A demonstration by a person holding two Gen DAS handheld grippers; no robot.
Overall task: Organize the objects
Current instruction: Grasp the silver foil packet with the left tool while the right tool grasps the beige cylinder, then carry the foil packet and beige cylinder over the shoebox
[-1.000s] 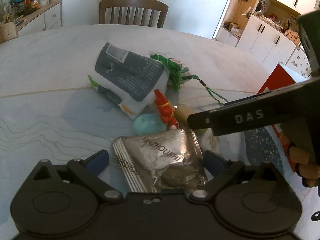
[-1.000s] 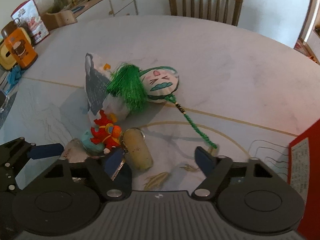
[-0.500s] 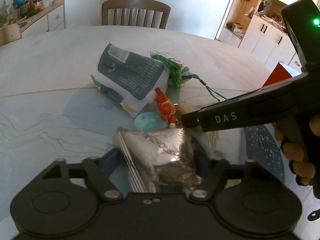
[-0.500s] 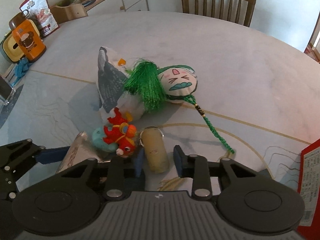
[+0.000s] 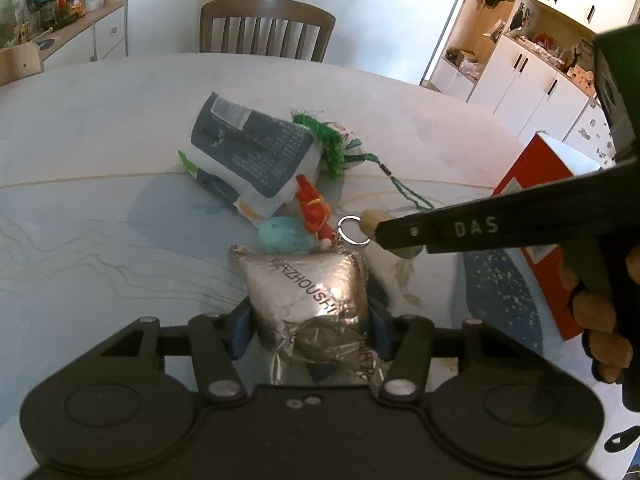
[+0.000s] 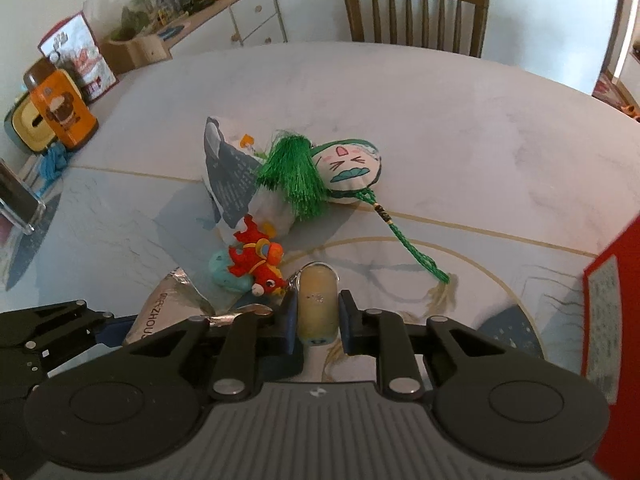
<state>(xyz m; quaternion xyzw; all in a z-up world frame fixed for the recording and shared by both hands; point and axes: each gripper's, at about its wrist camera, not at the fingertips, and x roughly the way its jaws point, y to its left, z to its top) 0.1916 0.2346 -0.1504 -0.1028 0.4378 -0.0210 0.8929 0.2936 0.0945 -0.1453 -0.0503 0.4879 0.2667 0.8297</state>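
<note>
My left gripper is shut on a crinkled silver foil packet, whose sides are pinched in by the blue pads. My right gripper is shut on a small beige capsule keychain with a metal ring. Just ahead on the marble table lie a red fish toy, a teal round piece, a grey and white snack bag and a green-tasselled sachet with a braided cord. The foil packet also shows at the lower left of the right wrist view.
A red box stands at the table's right edge. At the far left edge are an orange canister and a blue cloth. A wooden chair is behind the table. A hand holds the right gripper.
Both grippers went from open to shut: the left closed on the foil packet and squeezed it, the right moved forward and closed on the beige keychain.
</note>
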